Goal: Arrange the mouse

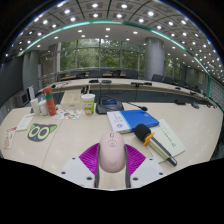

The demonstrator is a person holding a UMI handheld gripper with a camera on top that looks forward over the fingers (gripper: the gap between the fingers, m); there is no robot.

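A pale pink computer mouse point(113, 152) sits between my gripper's fingers, its front pointing away along them. My gripper point(113, 160) has its purple pads point(90, 157) pressed against both sides of the mouse, so it is shut on the mouse. The mouse is over the light table point(60, 150), near its front edge. Whether it rests on the table or is lifted I cannot tell.
Just ahead to the right lie a blue notebook point(132, 120), a black-and-yellow tool point(150, 138) and a white sheet point(172, 140). To the left stand a cup point(88, 104), a red bottle point(50, 103) and a green-and-black item point(41, 131). Office desks are beyond.
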